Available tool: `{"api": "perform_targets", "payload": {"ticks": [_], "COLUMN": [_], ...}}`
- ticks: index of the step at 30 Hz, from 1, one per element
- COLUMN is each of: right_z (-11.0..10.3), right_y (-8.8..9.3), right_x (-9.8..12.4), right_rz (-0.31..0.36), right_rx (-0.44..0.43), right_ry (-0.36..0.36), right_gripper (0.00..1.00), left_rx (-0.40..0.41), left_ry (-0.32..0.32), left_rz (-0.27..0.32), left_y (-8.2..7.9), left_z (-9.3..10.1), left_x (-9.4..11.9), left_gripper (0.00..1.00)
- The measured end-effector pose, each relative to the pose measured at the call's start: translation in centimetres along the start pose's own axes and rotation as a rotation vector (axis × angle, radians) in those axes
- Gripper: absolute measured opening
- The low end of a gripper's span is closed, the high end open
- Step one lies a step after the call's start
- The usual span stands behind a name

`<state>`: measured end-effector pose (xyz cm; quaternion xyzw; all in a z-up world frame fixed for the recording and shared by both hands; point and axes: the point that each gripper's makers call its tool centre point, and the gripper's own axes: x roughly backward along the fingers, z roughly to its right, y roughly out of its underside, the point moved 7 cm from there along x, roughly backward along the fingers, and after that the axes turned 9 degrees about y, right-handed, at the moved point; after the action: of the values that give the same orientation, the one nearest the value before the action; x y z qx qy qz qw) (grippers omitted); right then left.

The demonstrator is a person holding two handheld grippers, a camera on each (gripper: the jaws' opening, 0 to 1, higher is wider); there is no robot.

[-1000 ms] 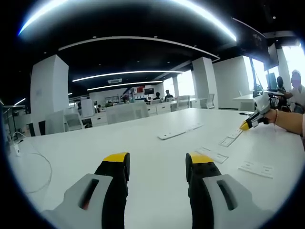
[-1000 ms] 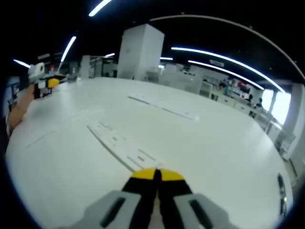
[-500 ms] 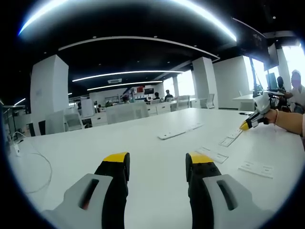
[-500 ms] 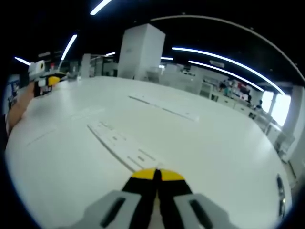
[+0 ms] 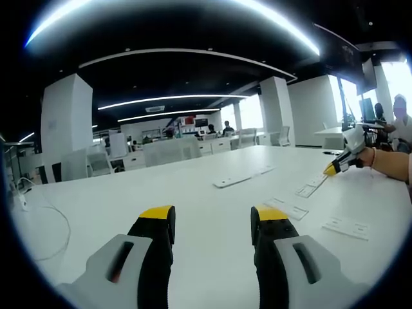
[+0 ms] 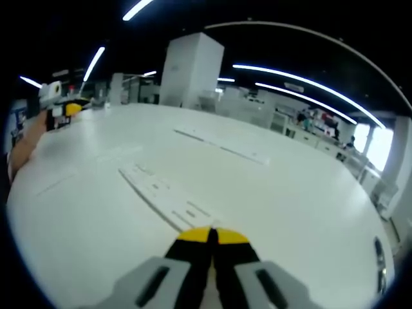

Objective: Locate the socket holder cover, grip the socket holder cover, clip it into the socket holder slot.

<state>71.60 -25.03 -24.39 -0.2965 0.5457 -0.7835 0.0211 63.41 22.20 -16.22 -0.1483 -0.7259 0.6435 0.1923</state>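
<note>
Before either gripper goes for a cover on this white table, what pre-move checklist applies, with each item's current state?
1. Left gripper open, nothing between jaws: ok.
2. Right gripper open for grasping: not ok, jaws shut.
3. Long strip lies flat ahead of right gripper: ok.
4. Small flat plates lie free on the table: ok.
5. Which piece is the cover, which the slot: cannot tell.
6. Cable away from the plates: ok.

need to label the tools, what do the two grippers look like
Both match: the left gripper and the right gripper have grey moulded bodies with slotted openings, black jaws and yellow tips. No markings or cables can be made out on them.
</note>
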Motion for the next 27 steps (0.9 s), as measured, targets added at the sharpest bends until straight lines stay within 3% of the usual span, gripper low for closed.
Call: {"api": "perform_targets", "payload": {"ticks": [9, 12, 15, 27], "right_z": [-0.5, -1.7, -2.3, -2.3], "right_y": [-0.3, -0.6, -0.8, -0.8], "right_x": [-0.1, 0.0, 0.0, 0.0], "right_rz": [0.002, 0.01, 0.013, 0.019], "right_rx": [0.007, -0.006, 0.059, 0.038], "right_ry": [-0.013, -0.079, -0.057, -0.075], "right_gripper": [0.04, 0.04, 0.04, 0.04], "left_rx": [0.0, 0.0, -0.001, -0.003], "left_ry": [-0.001, -0.002, -0.004, -0.005], "left_rz": [0.0, -0.001, 0.0, -0.002], "left_y": [0.0, 0.0, 0.0, 0.1], "left_z": [-0.1, -0.1, -0.1, 0.1], "left_x": [0.0, 0.0, 0.1, 0.1], "left_gripper": [0.48, 0.48, 0.48, 0.48]}}
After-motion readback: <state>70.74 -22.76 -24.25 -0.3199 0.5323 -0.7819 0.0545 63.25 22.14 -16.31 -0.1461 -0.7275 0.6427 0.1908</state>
